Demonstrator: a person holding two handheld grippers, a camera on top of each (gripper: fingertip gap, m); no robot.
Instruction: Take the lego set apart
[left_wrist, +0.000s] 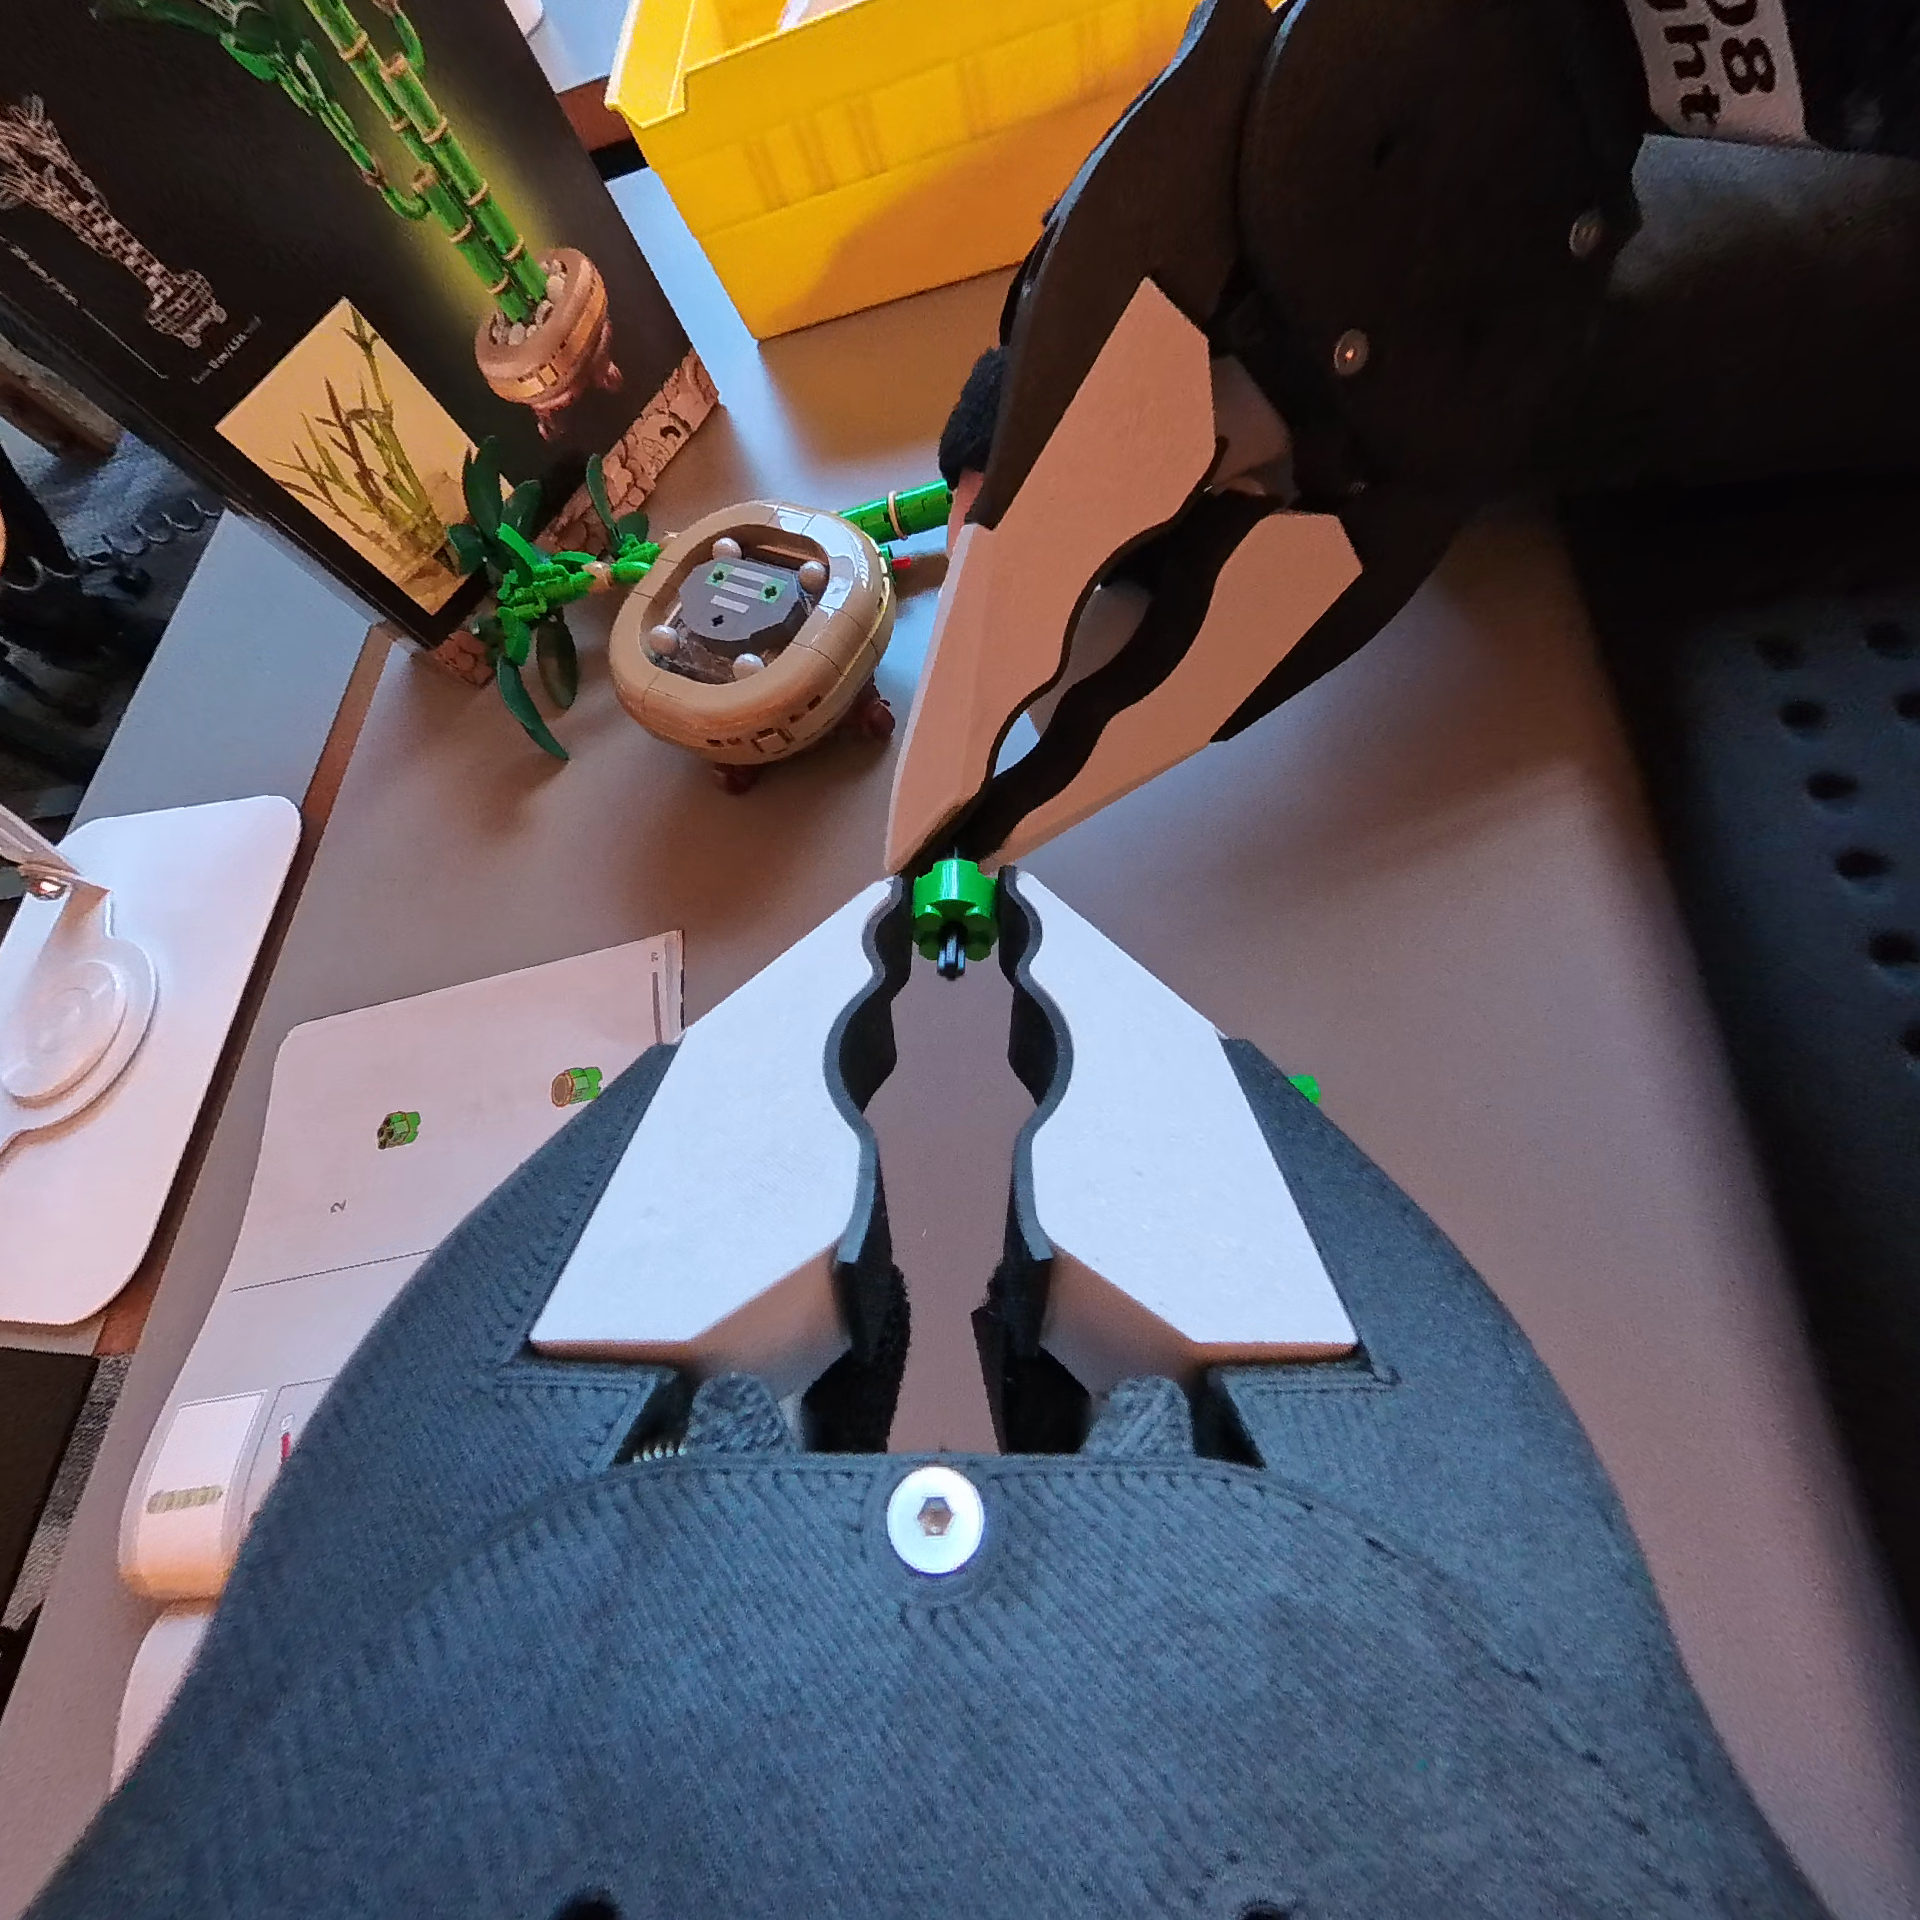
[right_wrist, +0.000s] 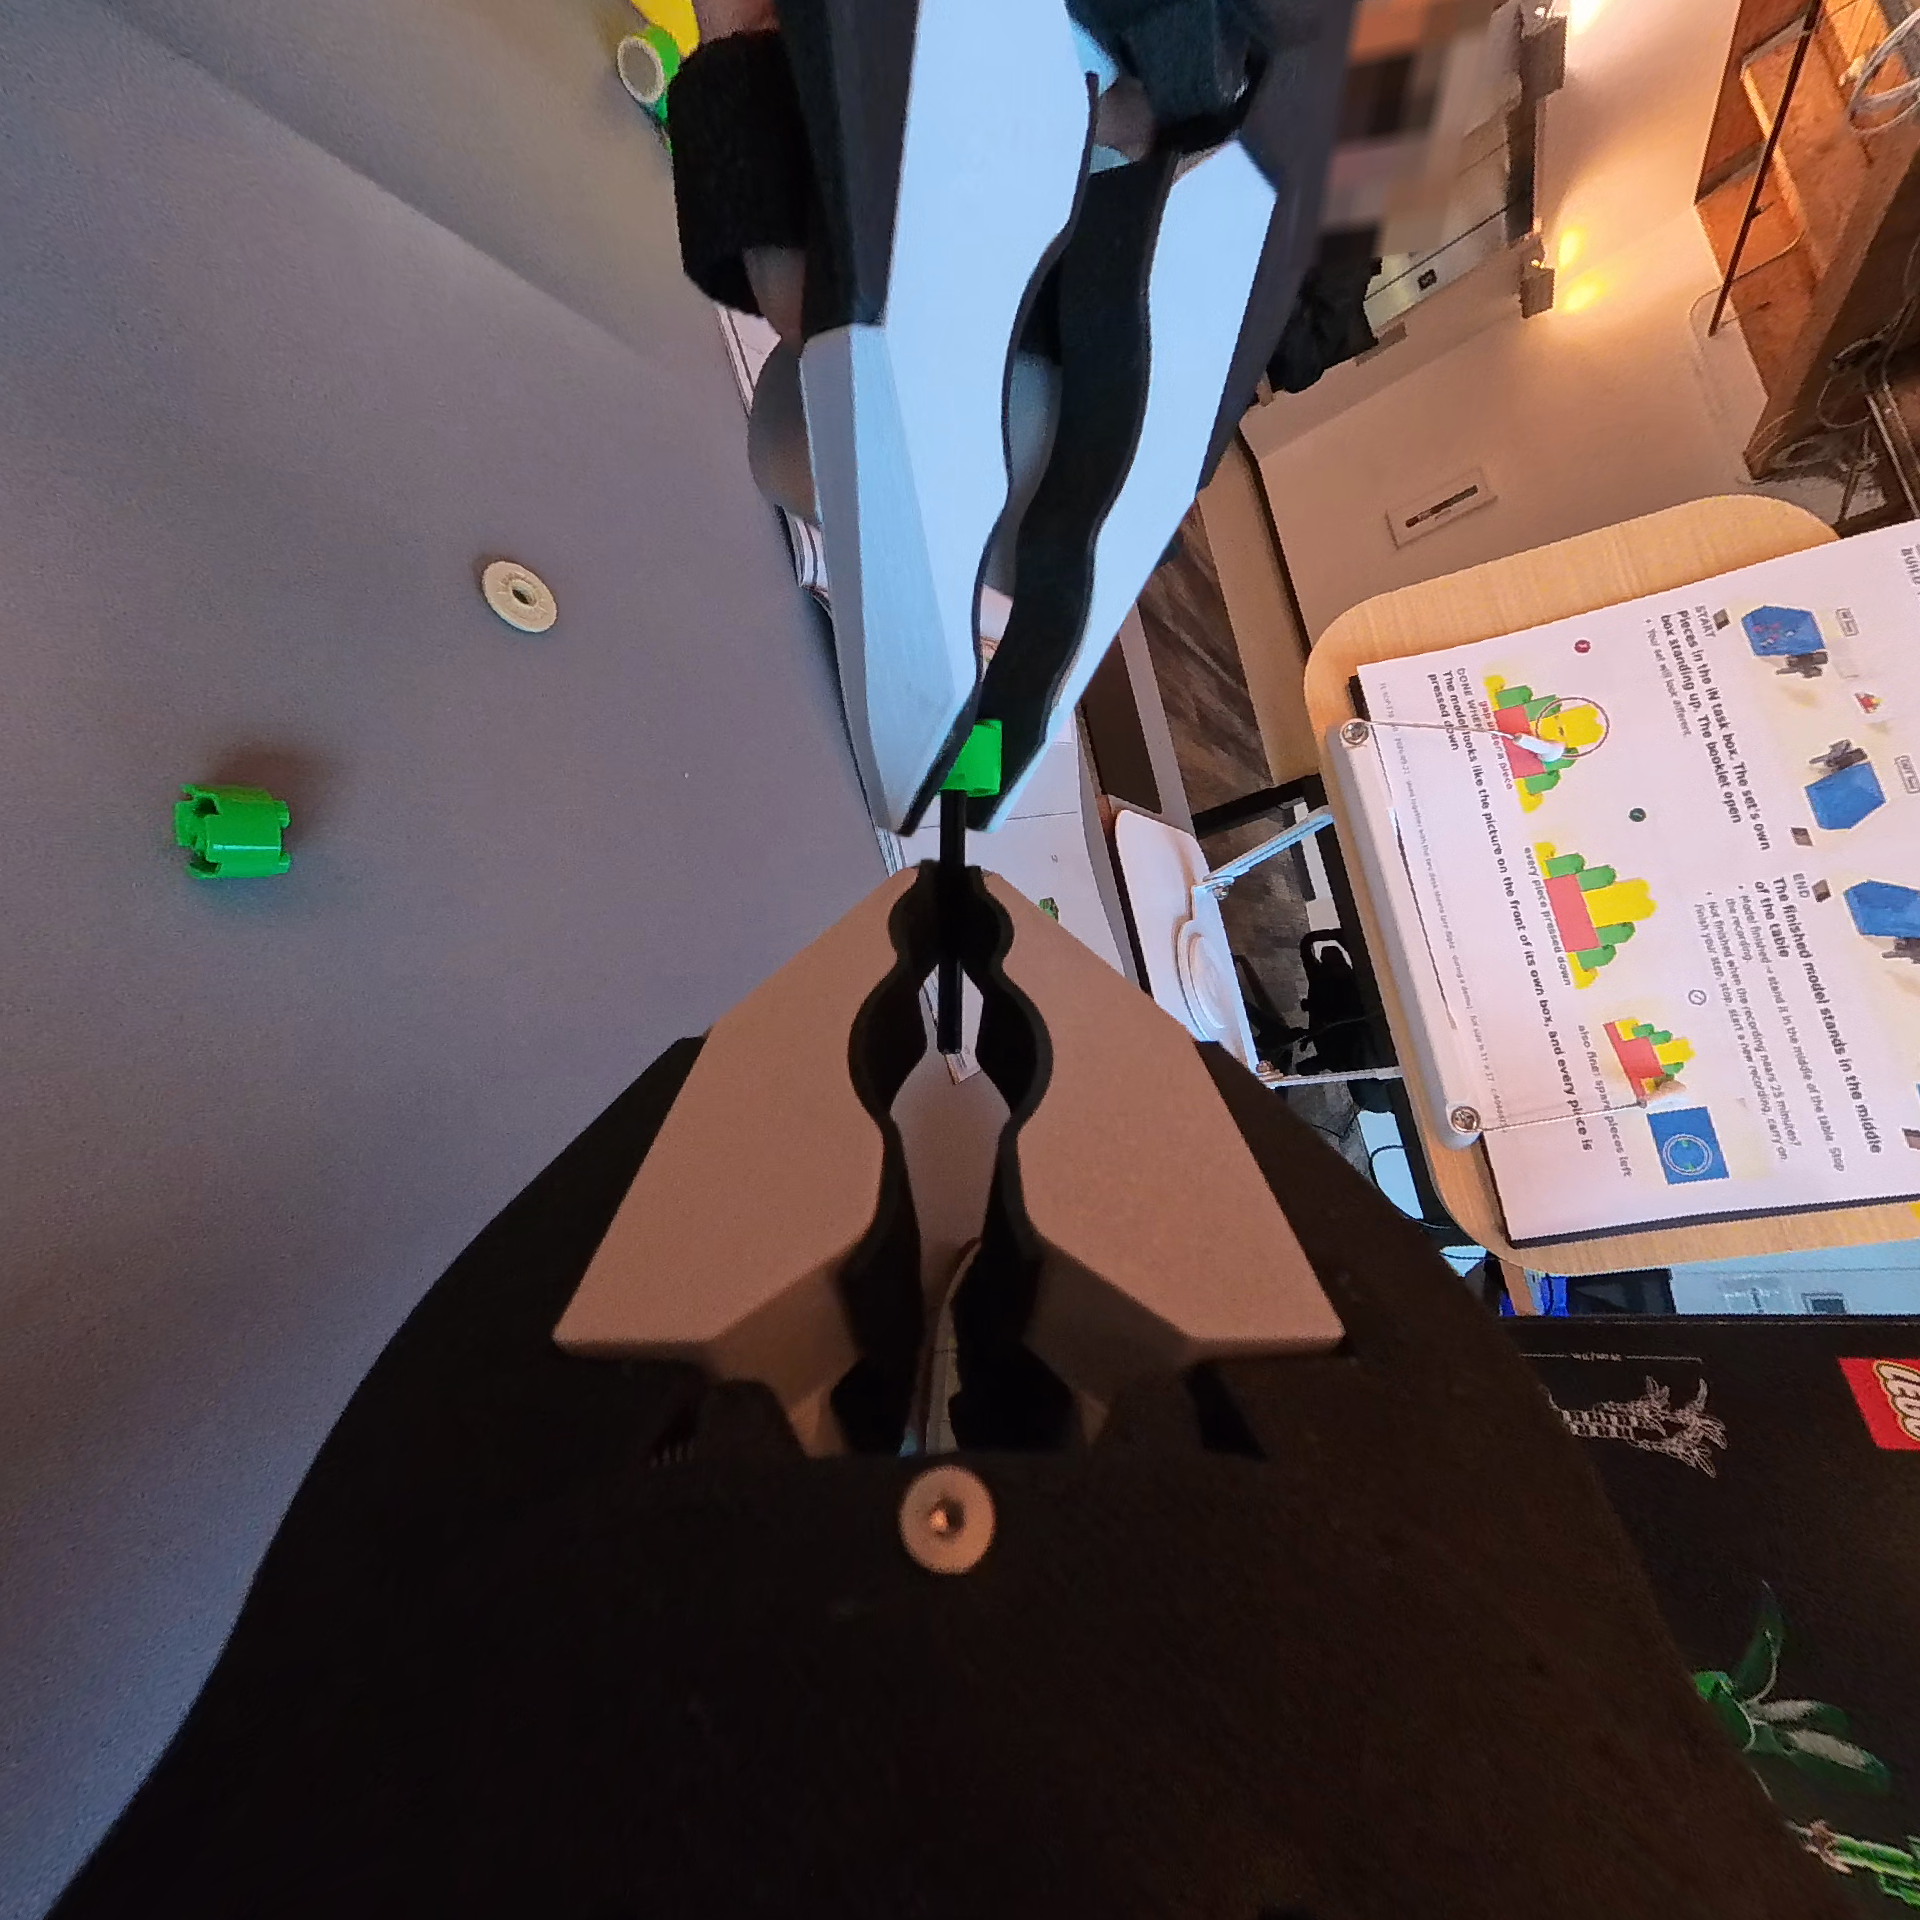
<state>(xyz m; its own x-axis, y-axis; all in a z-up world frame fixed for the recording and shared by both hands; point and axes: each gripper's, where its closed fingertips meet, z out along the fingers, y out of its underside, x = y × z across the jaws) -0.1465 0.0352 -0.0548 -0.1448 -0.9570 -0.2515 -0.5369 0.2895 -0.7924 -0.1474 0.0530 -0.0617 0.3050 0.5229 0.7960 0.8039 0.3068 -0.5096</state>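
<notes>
Left fingers (left_wrist: 953, 896) pinching small round green plastic brick (left_wrist: 954, 906), right fingers (right_wrist: 951, 878) clamping thin black axle (right_wrist: 950, 935); we should pull straight apart.

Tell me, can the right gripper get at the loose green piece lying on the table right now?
Probably not yet: the right gripper is shut on the black axle. The loose green piece lies unobstructed on the table.

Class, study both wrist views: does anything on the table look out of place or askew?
Yes. The tan pot lies tipped on its side, its underside facing the camera, with a leafy bamboo stalk flat beside it. A loose green round brick and a tan disc lie scattered on the table.
</notes>
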